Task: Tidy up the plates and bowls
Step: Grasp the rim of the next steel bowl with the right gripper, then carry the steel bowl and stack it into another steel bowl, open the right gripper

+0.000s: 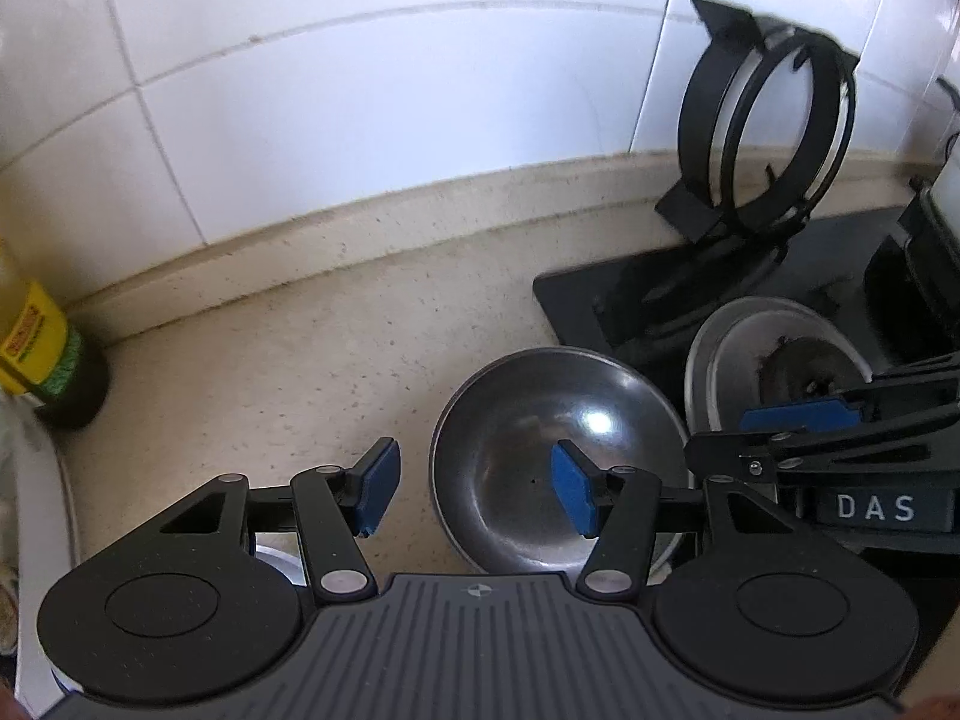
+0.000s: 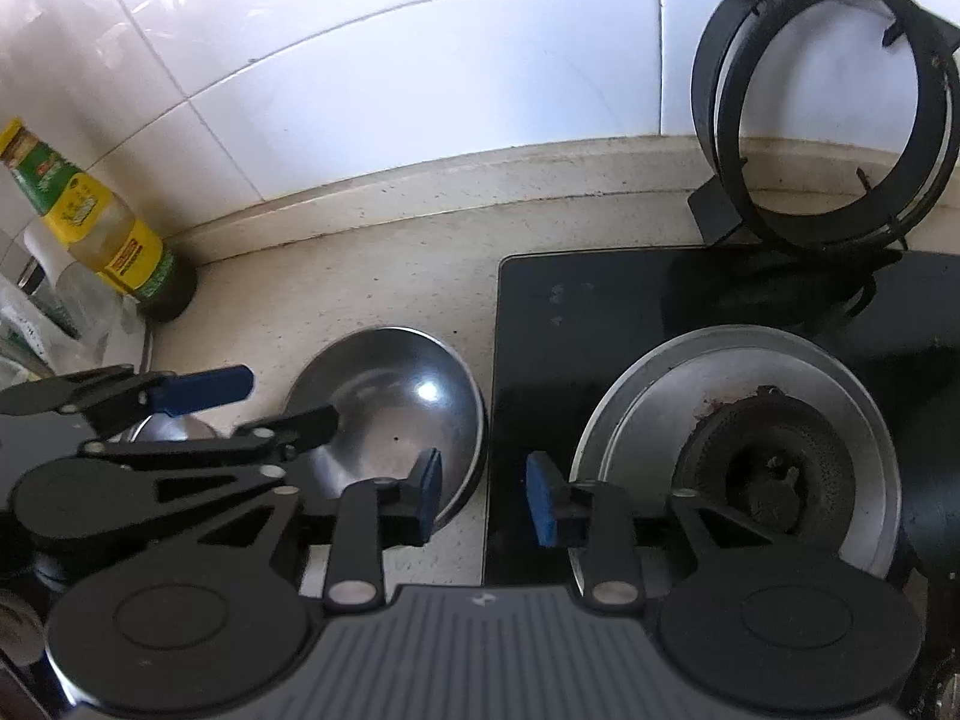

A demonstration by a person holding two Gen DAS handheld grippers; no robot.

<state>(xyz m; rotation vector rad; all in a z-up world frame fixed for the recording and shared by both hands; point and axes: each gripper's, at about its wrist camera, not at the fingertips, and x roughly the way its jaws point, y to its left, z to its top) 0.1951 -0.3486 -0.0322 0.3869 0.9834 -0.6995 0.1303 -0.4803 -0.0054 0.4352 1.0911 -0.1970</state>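
A shiny steel bowl sits upright on the beige counter, beside the black stove; it also shows in the right wrist view. My left gripper is open and empty, its jaws straddling the bowl's left rim, one pad over the bowl's inside. My right gripper is open and empty, above the bowl's right rim and the stove's left edge. A second steel dish peeks out under the left gripper, mostly hidden.
The black glass stove holds a burner in a steel ring. A black pot stand leans against the white tiled wall. A yellow-labelled bottle stands in the left corner, with plastic bags beside it.
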